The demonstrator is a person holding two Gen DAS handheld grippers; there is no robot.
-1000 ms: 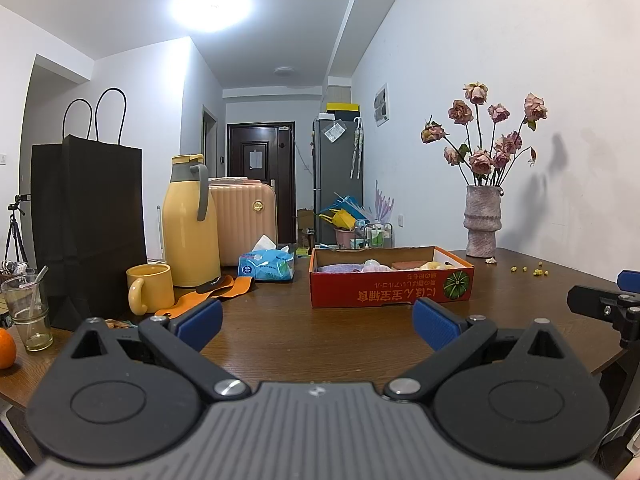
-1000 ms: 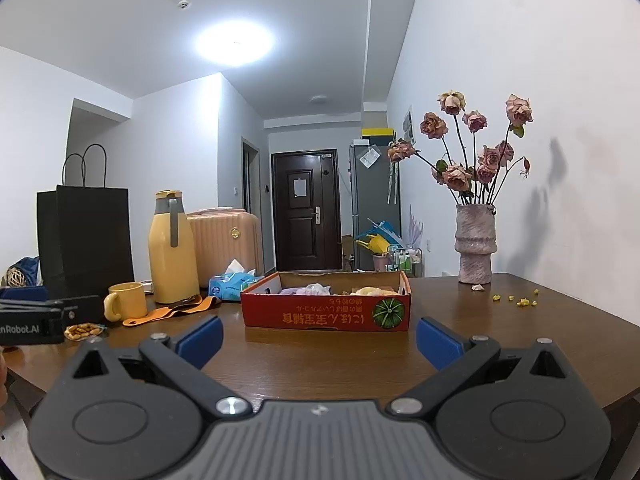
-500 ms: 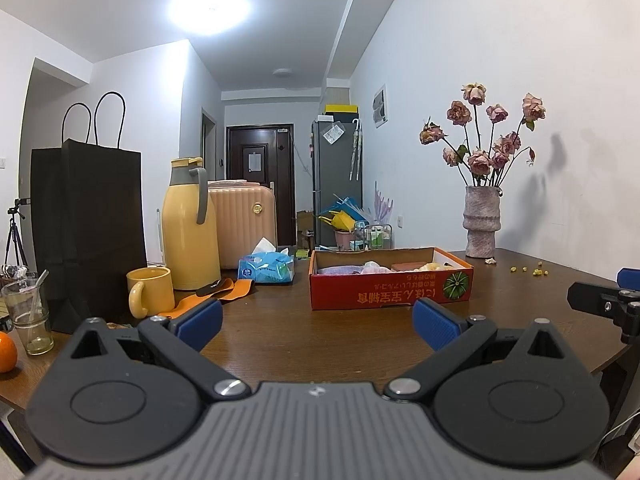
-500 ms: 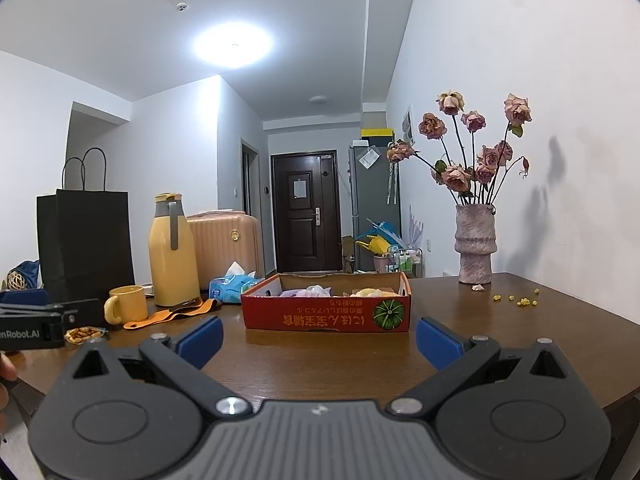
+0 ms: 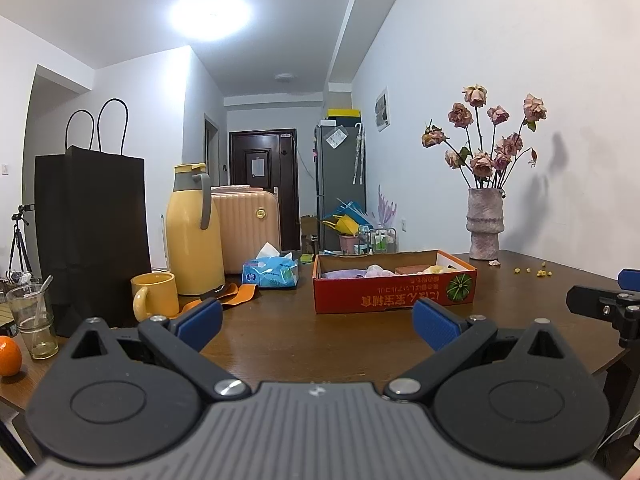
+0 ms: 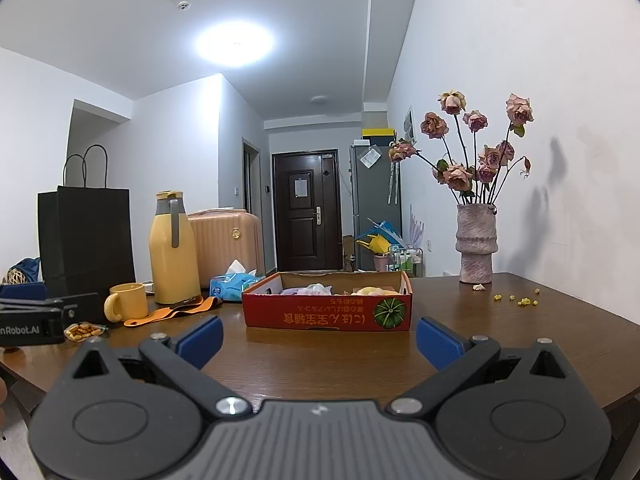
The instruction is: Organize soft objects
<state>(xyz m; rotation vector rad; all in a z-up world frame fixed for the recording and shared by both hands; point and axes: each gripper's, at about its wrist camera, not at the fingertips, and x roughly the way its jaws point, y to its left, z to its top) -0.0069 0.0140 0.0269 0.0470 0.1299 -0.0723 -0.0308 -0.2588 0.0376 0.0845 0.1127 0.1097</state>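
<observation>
Two hand-held grippers hang above the near edge of a brown wooden surface, the left hand-held gripper and right hand-held gripper each with blue fingers spread wide and holding nothing. At centre frame in both views, a red cardboard box holds pale soft objects. A yellow jug, yellow mug and tissue pack stand to its left; a vase of dried roses stands at right.
</observation>
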